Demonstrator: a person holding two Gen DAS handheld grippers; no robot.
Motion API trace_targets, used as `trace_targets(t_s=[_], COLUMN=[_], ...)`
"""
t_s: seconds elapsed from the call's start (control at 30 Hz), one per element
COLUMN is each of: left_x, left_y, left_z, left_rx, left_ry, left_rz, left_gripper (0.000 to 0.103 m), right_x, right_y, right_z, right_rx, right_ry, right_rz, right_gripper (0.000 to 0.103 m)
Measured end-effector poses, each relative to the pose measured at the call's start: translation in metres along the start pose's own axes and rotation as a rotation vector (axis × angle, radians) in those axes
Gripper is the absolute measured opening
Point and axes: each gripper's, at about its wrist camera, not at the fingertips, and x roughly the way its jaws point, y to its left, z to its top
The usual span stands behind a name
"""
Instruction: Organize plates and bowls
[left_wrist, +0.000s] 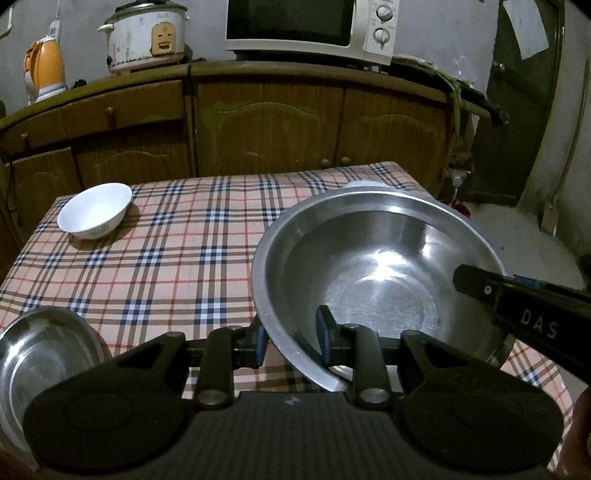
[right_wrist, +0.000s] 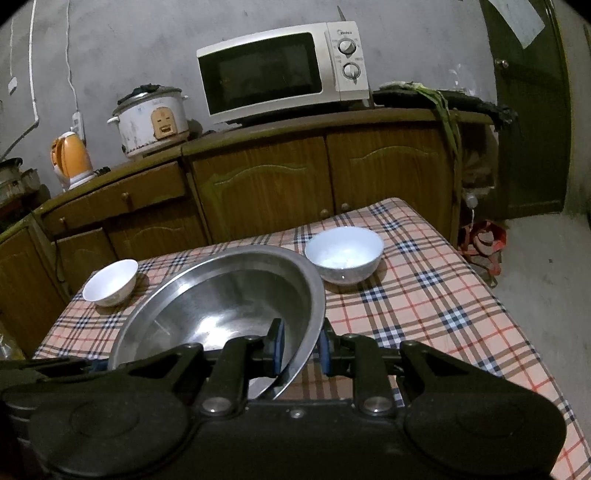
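A large steel bowl (left_wrist: 380, 266) (right_wrist: 221, 295) is over the near part of the checked table (left_wrist: 166, 258) (right_wrist: 424, 295), gripped from both sides. My left gripper (left_wrist: 291, 343) is shut on its near-left rim, one blue pad inside and one outside. My right gripper (right_wrist: 301, 349) is shut on the right rim the same way, and its black body (left_wrist: 517, 306) reaches in from the right in the left wrist view. A white bowl (left_wrist: 94, 210) (right_wrist: 110, 282) stands at the far left. A second white bowl (right_wrist: 343, 254) stands just behind the steel bowl, with only its top edge (left_wrist: 364, 183) showing.
A small steel dish (left_wrist: 40, 354) lies at the near left corner of the table. Behind the table runs a wooden cabinet (right_wrist: 258, 184) with a microwave (right_wrist: 280, 70), a rice cooker (right_wrist: 151, 122) and an orange kettle (right_wrist: 72, 158). The floor (right_wrist: 546, 295) drops off right of the table.
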Motion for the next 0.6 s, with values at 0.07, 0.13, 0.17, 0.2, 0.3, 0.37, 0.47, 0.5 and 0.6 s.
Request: trace_targets(t_s=[0.07, 0.13, 0.17, 0.2, 0.3, 0.37, 0.47, 0.5, 0.6], left_x=[0.001, 0.002, 0.003, 0.004, 0.006, 0.007, 0.01, 0.011, 0.014], left_y=[0.0, -0.001, -0.001, -0.001, -0.001, -0.002, -0.003, -0.002, -0.002], left_z=[-0.002, -0.004, -0.005, -0.005, -0.006, -0.007, -0.01, -0.011, -0.014], left_rx=[0.001, 0.0, 0.0, 0.0, 0.002, 0.003, 0.002, 0.002, 0.003], left_ry=[0.007, 0.012, 0.016, 0.019, 0.027, 0.032, 0.042, 0.046, 0.056], left_rz=[0.0, 0.0, 0.0, 0.0, 0.0, 0.0, -0.001, -0.003, -0.003], left_gripper=[0.028, 0.028, 0.028, 0.028, 0.028, 0.028, 0.028, 0.028, 0.028], right_x=[0.001, 0.002, 0.003, 0.004, 0.006, 0.007, 0.009, 0.009, 0.012], right_y=[-0.001, -0.002, -0.002, -0.003, -0.005, -0.006, -0.008, -0.008, -0.01], right_z=[-0.003, -0.005, -0.006, -0.006, -0.009, -0.011, -0.014, -0.015, -0.018], right_rx=[0.002, 0.003, 0.003, 0.003, 0.005, 0.007, 0.008, 0.009, 0.012], right_ry=[0.007, 0.014, 0.017, 0.02, 0.031, 0.038, 0.05, 0.053, 0.066], right_rz=[-0.002, -0.004, -0.004, -0.004, -0.005, -0.007, -0.009, -0.01, -0.01], right_gripper=[0.026, 0.026, 0.026, 0.026, 0.026, 0.026, 0.026, 0.026, 0.026])
